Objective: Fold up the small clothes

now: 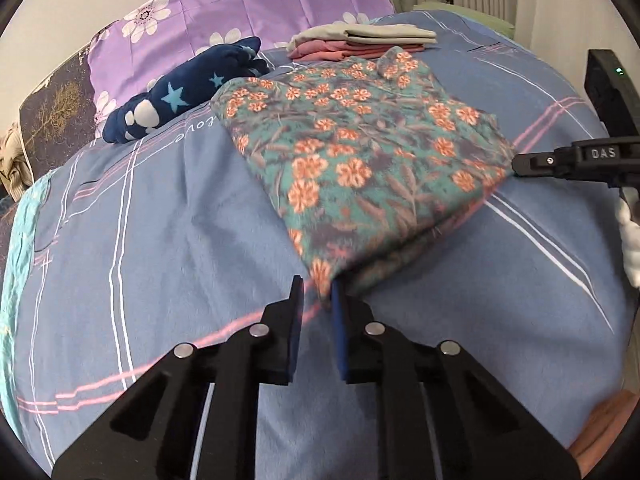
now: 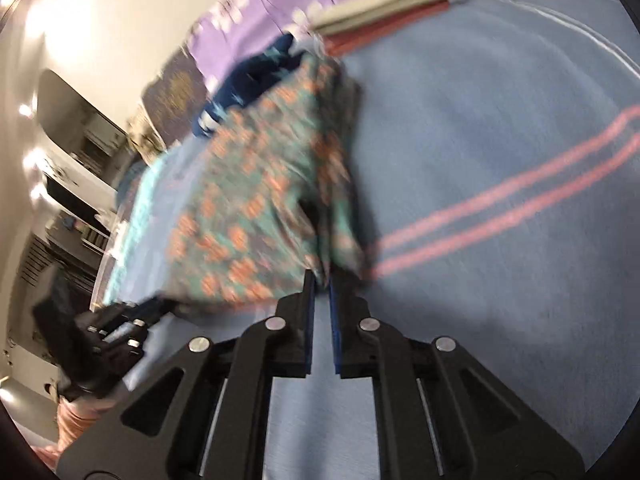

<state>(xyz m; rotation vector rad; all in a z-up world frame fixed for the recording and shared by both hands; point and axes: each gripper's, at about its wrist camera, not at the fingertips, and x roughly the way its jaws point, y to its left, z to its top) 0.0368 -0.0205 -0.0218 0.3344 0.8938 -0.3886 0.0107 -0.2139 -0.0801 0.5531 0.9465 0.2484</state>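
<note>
A folded teal garment with orange flowers [image 1: 360, 152] lies on the blue striped bed sheet [image 1: 160, 220]. My left gripper [image 1: 318, 286] is at its near corner. The jaws are narrow, with the corner between them: the cloth touches the right pad, while the left pad stands slightly off it, so the gripper is open. My right gripper [image 1: 516, 165] comes in from the right at the garment's right corner. In the blurred right wrist view the right gripper [image 2: 322, 278] is shut on the garment [image 2: 248, 200] edge, and the left gripper [image 2: 154, 304] sits at the corner on the left.
A stack of folded grey and pink clothes [image 1: 360, 42] sits at the far side of the bed. A navy star-print piece [image 1: 180, 96] lies beside a purple flowered pillow [image 1: 240, 12] and a dark pillow [image 1: 56, 116]. A white-gloved hand [image 1: 630, 240] is at the right edge.
</note>
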